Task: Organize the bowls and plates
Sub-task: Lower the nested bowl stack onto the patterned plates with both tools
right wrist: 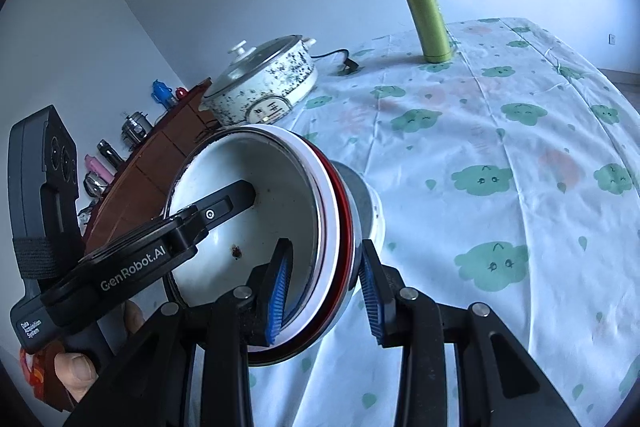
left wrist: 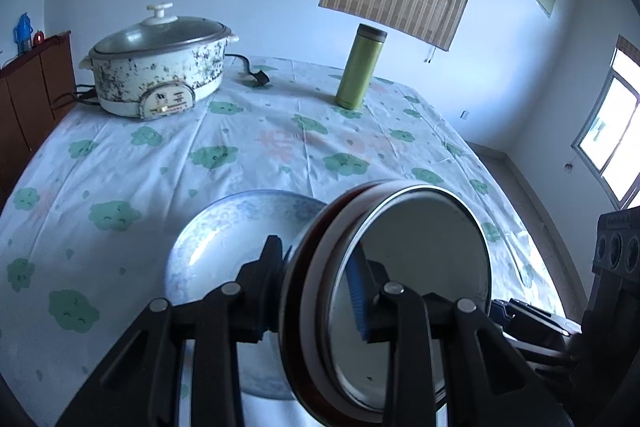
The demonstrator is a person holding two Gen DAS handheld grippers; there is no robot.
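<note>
Left claw clamped, fingers pinching something between them. Right claw likewise clamped. Bare hand grips left handle.

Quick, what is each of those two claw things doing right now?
Left gripper: shut on the rim of the stack of bowls.
Right gripper: shut on the same stack's rim.

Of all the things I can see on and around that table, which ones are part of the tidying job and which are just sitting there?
Part of the job:
- nested stack of metal and white dishes, held on edge
- left gripper and right gripper, both clamping its rim

Just lying about:
- speckled white electric cooker with glass lid
- tall green flask
- cloud-print tablecloth
- brown cabinet
</note>
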